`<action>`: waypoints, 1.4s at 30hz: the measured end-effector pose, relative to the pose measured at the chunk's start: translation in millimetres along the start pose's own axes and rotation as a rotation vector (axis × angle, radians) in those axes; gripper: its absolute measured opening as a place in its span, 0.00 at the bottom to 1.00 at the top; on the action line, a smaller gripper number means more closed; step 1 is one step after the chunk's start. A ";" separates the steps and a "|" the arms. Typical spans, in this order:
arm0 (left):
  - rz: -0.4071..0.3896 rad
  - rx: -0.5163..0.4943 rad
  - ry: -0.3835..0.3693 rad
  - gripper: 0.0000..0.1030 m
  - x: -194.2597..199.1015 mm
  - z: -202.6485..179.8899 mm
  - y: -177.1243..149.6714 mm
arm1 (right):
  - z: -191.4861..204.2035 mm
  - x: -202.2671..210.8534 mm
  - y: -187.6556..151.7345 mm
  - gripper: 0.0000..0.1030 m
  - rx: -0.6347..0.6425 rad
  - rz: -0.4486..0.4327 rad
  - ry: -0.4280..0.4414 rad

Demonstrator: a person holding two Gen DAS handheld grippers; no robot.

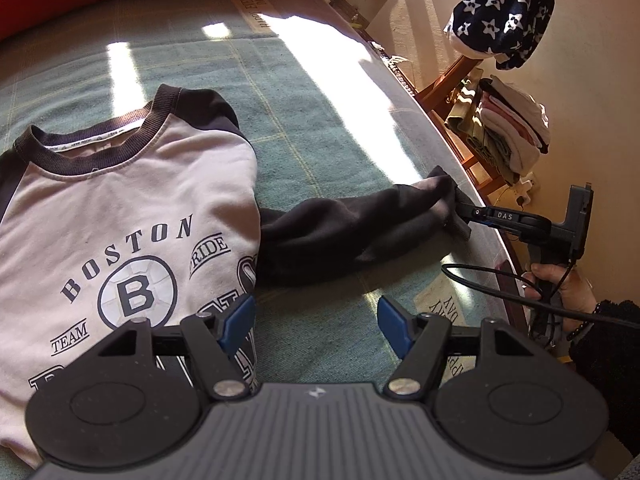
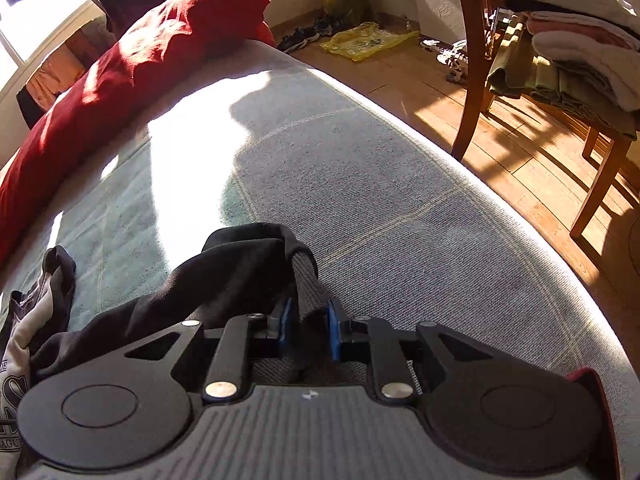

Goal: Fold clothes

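Observation:
A cream sweatshirt [image 1: 120, 216] with dark sleeves and a "BOSTON" print lies face up on the green blanket [image 1: 320, 128]. Its dark right sleeve [image 1: 360, 232] stretches out toward the bed edge. In the left wrist view my right gripper [image 1: 464, 210] is shut on the sleeve's ribbed cuff, with a hand [image 1: 568, 284] on its handle. The right wrist view shows the cuff [image 2: 306, 292] pinched between the blue pads of the right gripper [image 2: 308, 326]. My left gripper [image 1: 316, 322] is open above the blanket beside the shirt's hem, with nothing between its fingers.
A red pillow [image 2: 132, 64] lies at the head of the bed. A wooden chair [image 2: 472, 80] with folded clothes [image 2: 580, 44] stands beside the bed on the wooden floor [image 2: 520, 152]. A star-print garment [image 1: 504, 8] hangs on the chair back. Yellow bags [image 2: 360, 40] lie farther off.

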State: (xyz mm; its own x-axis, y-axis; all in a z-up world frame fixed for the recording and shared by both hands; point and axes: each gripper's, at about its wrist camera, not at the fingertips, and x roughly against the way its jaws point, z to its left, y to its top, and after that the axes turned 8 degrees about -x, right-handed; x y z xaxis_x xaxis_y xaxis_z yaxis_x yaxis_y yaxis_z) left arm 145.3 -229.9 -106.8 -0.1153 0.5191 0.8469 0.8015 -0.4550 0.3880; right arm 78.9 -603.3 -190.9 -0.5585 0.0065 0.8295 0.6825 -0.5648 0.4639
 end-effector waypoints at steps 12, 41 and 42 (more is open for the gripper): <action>0.006 -0.031 0.059 0.65 -0.9 -3.4 2.8 | -5.5 11.3 45.6 0.12 0.267 -0.065 -0.197; -0.040 -0.027 0.125 0.66 16.0 27.5 13.1 | 128.6 -62.8 76.7 0.17 0.487 0.150 0.223; -0.043 -0.013 0.128 0.66 17.4 32.7 11.8 | 147.5 -70.5 71.6 0.19 0.510 0.172 0.264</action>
State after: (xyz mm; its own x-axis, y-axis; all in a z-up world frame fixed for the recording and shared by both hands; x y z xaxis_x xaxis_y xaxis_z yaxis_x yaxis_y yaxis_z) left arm 172.0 -202.6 -99.4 -0.2242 0.4424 0.8683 0.7868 -0.4436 0.4291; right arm 236.7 -522.6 -170.2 -0.4739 -0.2922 0.8307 0.8770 -0.0723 0.4749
